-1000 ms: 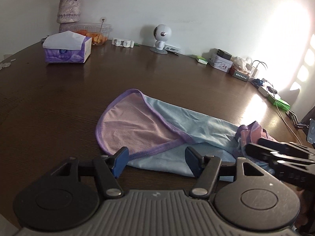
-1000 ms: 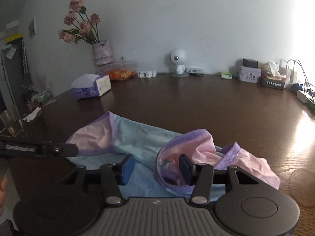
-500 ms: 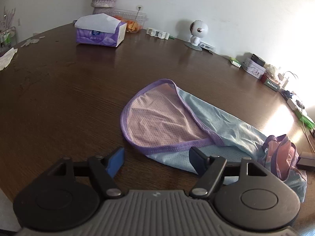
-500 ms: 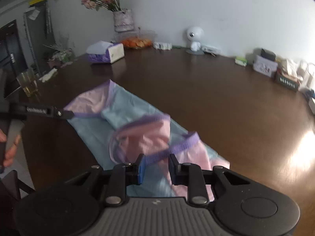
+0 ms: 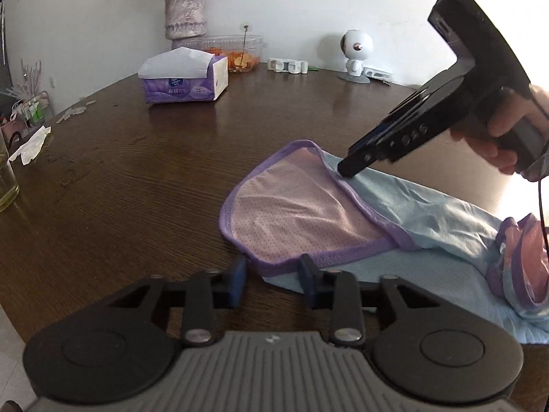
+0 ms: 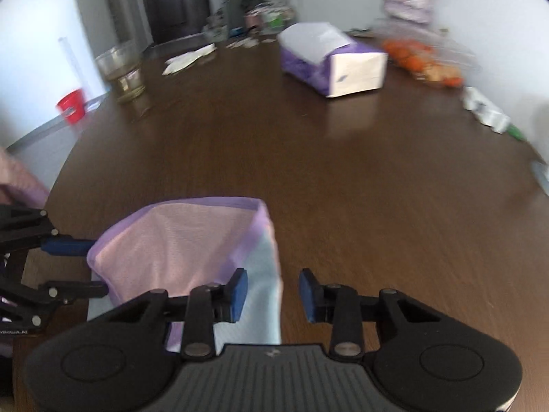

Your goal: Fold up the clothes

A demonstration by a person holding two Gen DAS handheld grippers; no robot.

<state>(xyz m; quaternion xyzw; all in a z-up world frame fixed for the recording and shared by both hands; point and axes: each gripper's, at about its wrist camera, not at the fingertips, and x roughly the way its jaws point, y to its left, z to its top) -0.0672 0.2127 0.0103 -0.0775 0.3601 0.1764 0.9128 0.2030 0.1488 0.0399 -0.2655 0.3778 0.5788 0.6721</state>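
Both grippers gape: the left gripper brackets the garment's purple hem on the worktop; the right gripper straddles its far edge.

The right wrist view is smeared: the tissue box, the oranges and the glass all look soft. The garment runs off the left wrist view's right edge. The hand on the right gripper is cut off there too.

Bare table lies open between garment and tissue box.
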